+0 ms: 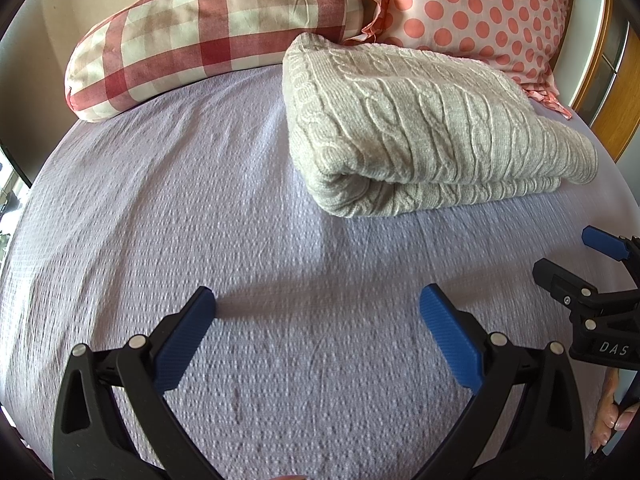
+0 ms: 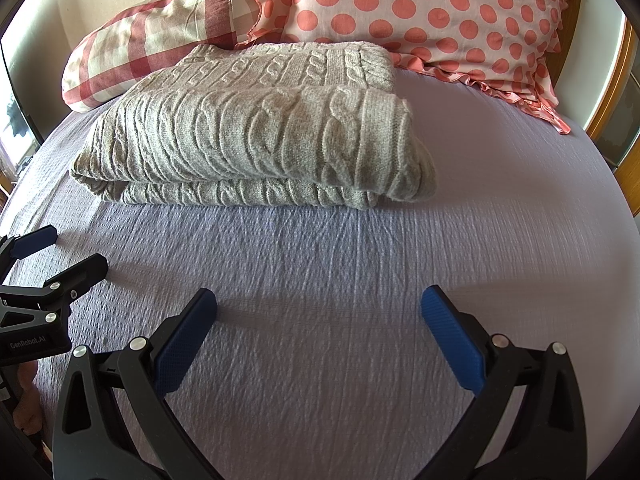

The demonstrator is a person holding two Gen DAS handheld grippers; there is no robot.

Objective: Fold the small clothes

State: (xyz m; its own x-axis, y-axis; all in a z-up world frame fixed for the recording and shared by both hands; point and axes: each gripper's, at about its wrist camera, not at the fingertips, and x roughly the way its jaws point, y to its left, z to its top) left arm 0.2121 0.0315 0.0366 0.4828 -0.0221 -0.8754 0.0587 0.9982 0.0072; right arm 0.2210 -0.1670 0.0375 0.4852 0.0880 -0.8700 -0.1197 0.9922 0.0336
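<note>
A grey cable-knit sweater (image 1: 420,128) lies folded in a thick bundle on the lilac bedspread (image 1: 200,208), near the pillows. It also shows in the right wrist view (image 2: 248,132). My left gripper (image 1: 318,300) is open and empty, low over the bedspread, short of the sweater. My right gripper (image 2: 319,300) is open and empty too, in front of the sweater. Each gripper shows in the other's view: the right one at the right edge (image 1: 568,256), the left one at the left edge (image 2: 76,248).
A red-and-white checked bolster (image 1: 208,36) and a pink polka-dot pillow (image 1: 480,12) lie behind the sweater. A wooden bed frame (image 1: 616,92) runs along the right. The bedspread (image 2: 500,220) stretches out right of the sweater.
</note>
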